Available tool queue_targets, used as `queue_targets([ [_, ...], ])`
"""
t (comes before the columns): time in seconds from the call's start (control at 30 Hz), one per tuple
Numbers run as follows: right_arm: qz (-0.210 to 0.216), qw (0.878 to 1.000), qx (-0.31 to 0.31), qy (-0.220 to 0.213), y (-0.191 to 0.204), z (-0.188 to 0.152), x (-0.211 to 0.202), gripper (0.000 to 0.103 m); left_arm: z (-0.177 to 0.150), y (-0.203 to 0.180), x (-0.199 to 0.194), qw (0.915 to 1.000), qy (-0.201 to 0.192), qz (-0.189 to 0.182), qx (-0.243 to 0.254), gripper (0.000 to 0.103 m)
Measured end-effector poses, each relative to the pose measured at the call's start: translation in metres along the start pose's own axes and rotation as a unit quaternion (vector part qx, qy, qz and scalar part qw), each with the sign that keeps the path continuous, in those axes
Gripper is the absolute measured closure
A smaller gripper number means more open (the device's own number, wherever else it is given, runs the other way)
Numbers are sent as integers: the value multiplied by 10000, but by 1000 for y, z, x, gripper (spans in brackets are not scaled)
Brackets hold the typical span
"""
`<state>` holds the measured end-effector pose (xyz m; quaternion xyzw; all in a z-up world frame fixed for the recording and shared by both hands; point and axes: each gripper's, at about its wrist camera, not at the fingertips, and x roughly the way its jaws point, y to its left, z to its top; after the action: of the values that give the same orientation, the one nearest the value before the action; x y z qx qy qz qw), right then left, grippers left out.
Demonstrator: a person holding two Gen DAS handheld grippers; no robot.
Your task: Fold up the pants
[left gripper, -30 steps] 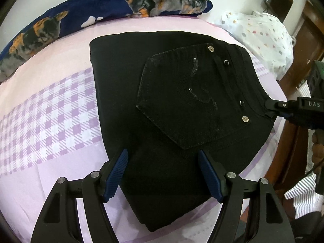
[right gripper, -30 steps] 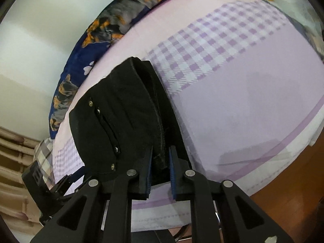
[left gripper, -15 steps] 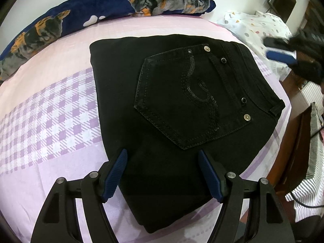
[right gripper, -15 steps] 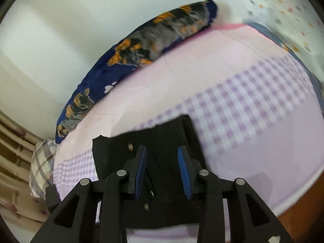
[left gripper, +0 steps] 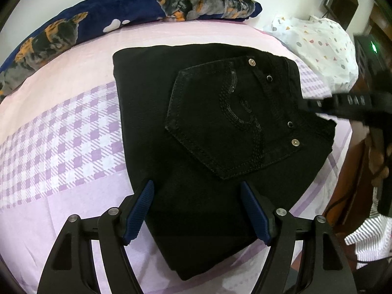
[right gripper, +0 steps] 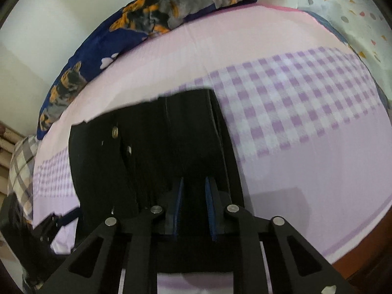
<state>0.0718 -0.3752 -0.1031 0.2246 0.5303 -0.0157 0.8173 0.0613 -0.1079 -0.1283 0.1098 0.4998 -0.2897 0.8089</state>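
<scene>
While the black pants [left gripper: 201,132] lay folded flat on the bed [left gripper: 73,132], I held my left tongs [left gripper: 197,210] just above their near edge. Those tongs were wide apart and gripped nothing; the cloth showed between the blue pads [left gripper: 139,210] but the pads did not press on it. A blue pillow [left gripper: 122,12] with orange and grey animals lay along the far side of the bed, by the wall. The back pocket [left gripper: 227,122] of the pants faced up, with shiny studs [left gripper: 295,142] beside it. A white spotted cloth [left gripper: 323,46] sat at the far right corner. On the right, my right tongs [right gripper: 193,203] were over the waist edge of the pants. They were closing, with black cloth between the pads. I could not tell if the pads pressed on it.
</scene>
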Motion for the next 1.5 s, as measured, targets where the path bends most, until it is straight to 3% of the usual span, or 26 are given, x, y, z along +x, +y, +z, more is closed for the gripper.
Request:
queue_targets([
  [0.23, 364, 9993, 90, -21, -17, -24, -19, 87, 0, 37, -32, 9966, -472, -317, -588, 29],
  [0.37, 604, 9982, -25, -18, -20, -27, -27, 84, 5, 70, -33, 9902, -395, -600, -1201, 29],
  [0.47, 1021, 9947, 38, -76, -25, -21, -33, 74, 7, 84, -26, 9859, -223, -773, -1466, 29],
  [0.53, 1351, 9905, 201, -162, -34, -14, -36, 51, 10, 87, -22, 9825, -145, -1006, -1559, 29],
  [0.6, 1716, 9849, 243, -56, -44, -6, -31, 47, 12, 89, -17, 9787, -28, -1228, -1648, 29],
  [0.73, 1725, 9842, 260, 298, -59, 7, -10, 47, 12, 94, -7, 9680, 157, -1596, -1931, 29],
  [0.93, 1959, 9782, 206, 665, -72, 12, 19, 47, 24, 95, 1, 9638, 220, -1816, -1940, 29],
  [1.1, 2398, 9683, 65, 699, -73, 21, 34, 47, 37, 90, 8, 9669, 196, -1812, -1785, 28],
  [1.3, 2932, 9525, 2, 824, -63, 38, 55, 46, 48, 82, 19, 9660, 82, -2091, -1516, 9],
  [1.37, 3001, 9506, 20, 792, -63, 39, 59, 53, 52, 76, 22, 9677, 13, -2119, -1362, 2],
  [1.5, 2975, 9514, 184, 780, -68, 38, 63, 66, 55, 67, 24, 9738, -14, -1926, -1209, 2],
])
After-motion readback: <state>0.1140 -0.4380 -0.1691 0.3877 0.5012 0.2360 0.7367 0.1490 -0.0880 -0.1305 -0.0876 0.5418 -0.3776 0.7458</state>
